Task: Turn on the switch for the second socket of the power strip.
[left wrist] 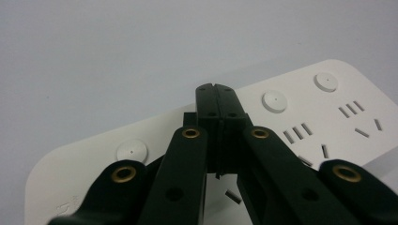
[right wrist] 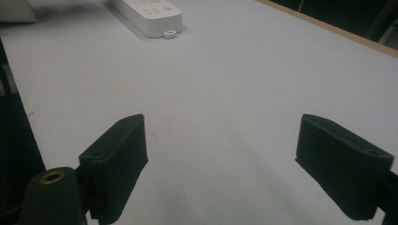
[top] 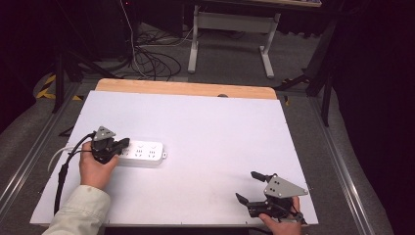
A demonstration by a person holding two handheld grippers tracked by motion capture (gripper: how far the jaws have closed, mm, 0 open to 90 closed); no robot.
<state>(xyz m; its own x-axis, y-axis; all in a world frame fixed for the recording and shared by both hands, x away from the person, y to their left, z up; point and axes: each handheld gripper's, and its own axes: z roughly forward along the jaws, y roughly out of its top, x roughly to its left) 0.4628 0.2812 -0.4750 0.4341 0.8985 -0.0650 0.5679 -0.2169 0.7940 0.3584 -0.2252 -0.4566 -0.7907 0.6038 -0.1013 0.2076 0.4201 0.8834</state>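
A white power strip (top: 142,153) lies on the white table sheet (top: 205,127) at the left. My left gripper (top: 123,143) hovers over its left end with the jaws pressed together and nothing between them. In the left gripper view the shut tips (left wrist: 216,96) sit over the power strip (left wrist: 328,122), between round buttons and socket slots. My right gripper (top: 248,187) rests near the front right edge with its jaws wide apart. In the right gripper view the gripper (right wrist: 234,159) faces bare sheet, and the power strip (right wrist: 150,14) lies far off at the top left.
A wooden table edge (top: 186,88) runs along the back. The strip's white cord (top: 57,155) trails off to the left. Beyond the table are floor cables (top: 151,61) and a white desk frame (top: 230,29). Metal rails (top: 342,161) flank the table.
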